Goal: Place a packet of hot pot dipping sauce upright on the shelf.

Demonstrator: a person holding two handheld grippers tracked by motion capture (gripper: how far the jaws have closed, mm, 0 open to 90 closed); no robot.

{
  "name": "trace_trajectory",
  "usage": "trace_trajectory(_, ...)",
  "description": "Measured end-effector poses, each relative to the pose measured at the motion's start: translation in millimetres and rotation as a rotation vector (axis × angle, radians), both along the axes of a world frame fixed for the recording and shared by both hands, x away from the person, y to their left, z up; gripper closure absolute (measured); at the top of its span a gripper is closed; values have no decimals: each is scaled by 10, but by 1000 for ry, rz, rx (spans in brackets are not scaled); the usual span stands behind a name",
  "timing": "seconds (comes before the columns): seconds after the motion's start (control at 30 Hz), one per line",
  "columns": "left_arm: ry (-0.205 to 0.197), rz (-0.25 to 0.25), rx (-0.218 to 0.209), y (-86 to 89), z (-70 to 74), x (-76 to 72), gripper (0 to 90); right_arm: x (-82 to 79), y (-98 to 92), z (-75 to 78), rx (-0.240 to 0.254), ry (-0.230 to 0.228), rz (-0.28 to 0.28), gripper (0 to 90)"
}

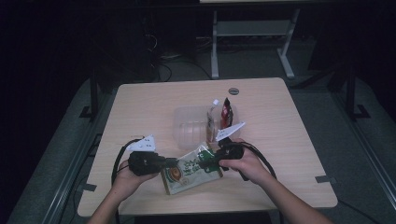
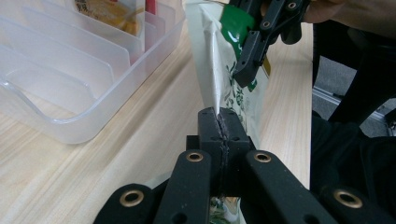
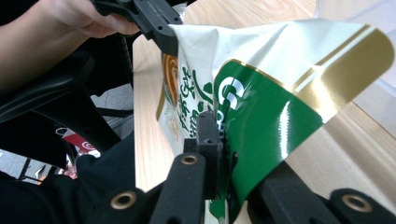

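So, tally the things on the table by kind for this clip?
Snack pouches: 3, the green-and-white foil pouch held by both grippers, plus a pale pouch and a dark red pouch standing in the rack.
Clear plastic divided rack: 1.
Total: 4.

A snack bag (image 1: 190, 169) sits near the front middle of the surface (image 1: 280, 140), between the two hands. The left hand-held gripper (image 1: 173, 163) comes in from the bag's left and is clamped on its left edge; the right hand-held gripper (image 1: 204, 164) comes in from the right and is clamped on its upper right corner. Just behind the bag stands a divided tray (image 1: 187, 128), at the middle of the surface. Two packets (image 1: 219, 116) stand upright in the tray's right-hand slots, side by side. A round cable port (image 1: 233, 90) lies at the far edge, behind the tray.
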State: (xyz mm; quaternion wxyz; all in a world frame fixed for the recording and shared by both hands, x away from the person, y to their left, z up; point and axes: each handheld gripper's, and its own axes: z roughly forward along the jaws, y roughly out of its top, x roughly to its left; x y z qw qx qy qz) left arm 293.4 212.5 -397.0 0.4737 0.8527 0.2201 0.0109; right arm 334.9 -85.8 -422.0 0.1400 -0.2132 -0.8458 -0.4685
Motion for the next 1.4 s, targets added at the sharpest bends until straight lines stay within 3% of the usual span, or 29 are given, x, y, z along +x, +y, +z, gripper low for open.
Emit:
trace_trajectory(0.17,-33,17,16,-12,-10,6,847,3,-27,26,10,14,7,895)
trace_trajectory(0.33,-65,79,-20,103,72,1,807,3,-69,54,2,6,7,896)
trace_trajectory(0.43,-73,73,-10,107,97,-15,897,7,-84,77,25,12,9,897)
trace_trajectory(0.63,-102,66,39,-104,93,26,898,-31,-77,176,70,26,35,899)
trace_trajectory(0.93,-101,17,43,-476,71,151,899,-59,-18,346,101,-4,75,900)
trace_trajectory(1.07,-96,-24,49,-635,49,151,899,-46,33,399,86,-36,90,900)
trace_trajectory(1.17,-90,-48,59,-666,24,132,899,-37,33,433,103,-41,93,900)
trace_trajectory(1.4,-79,-24,38,-557,47,151,899,-40,-23,514,105,-66,76,900)
